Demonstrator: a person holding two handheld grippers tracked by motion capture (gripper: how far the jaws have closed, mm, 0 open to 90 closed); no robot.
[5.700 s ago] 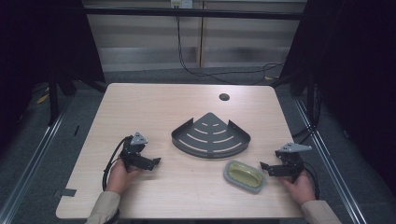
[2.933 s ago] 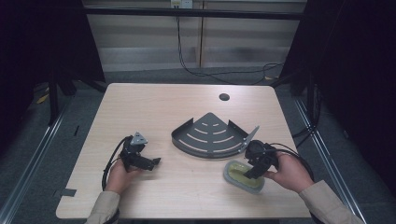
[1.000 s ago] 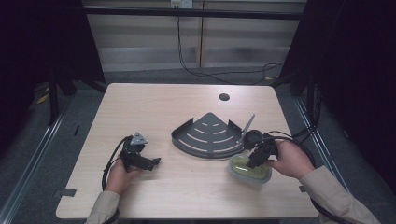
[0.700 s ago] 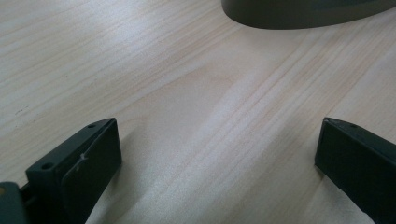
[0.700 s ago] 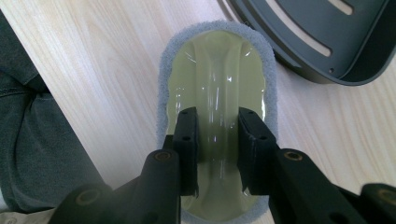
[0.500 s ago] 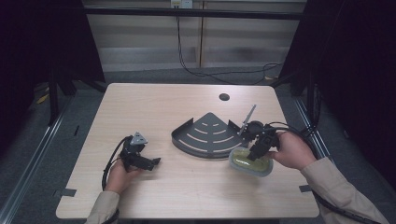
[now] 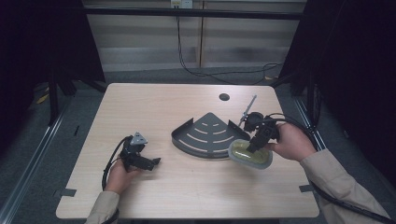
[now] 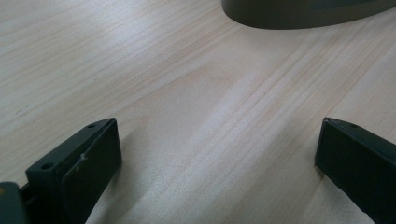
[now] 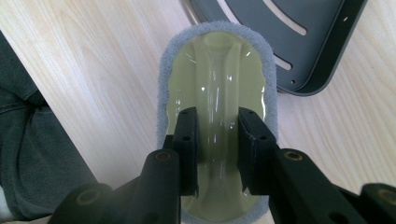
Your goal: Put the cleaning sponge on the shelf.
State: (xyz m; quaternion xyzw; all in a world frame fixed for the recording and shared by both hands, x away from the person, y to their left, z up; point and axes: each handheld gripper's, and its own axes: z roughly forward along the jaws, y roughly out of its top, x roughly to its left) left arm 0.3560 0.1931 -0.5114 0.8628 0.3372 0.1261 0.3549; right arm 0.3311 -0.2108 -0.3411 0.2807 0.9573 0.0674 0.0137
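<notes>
Sponge (image 7: 250, 154) beside slotted tray (image 7: 205, 138)

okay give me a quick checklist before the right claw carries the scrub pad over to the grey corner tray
1. Grip: right claw is shut on the raised handle of the scrub pad, jaws on both sides. Ok.
2. Grip centred: jaws sit toward the near end of the handle, not its middle. Not ok.
3. Pad off the table: cannot tell.
4. Landing spot: grey corner tray looks bare inside, right beside the pad. Ok.
5. Left claw out of the way: open, resting on the table well left of the tray. Ok.
</notes>
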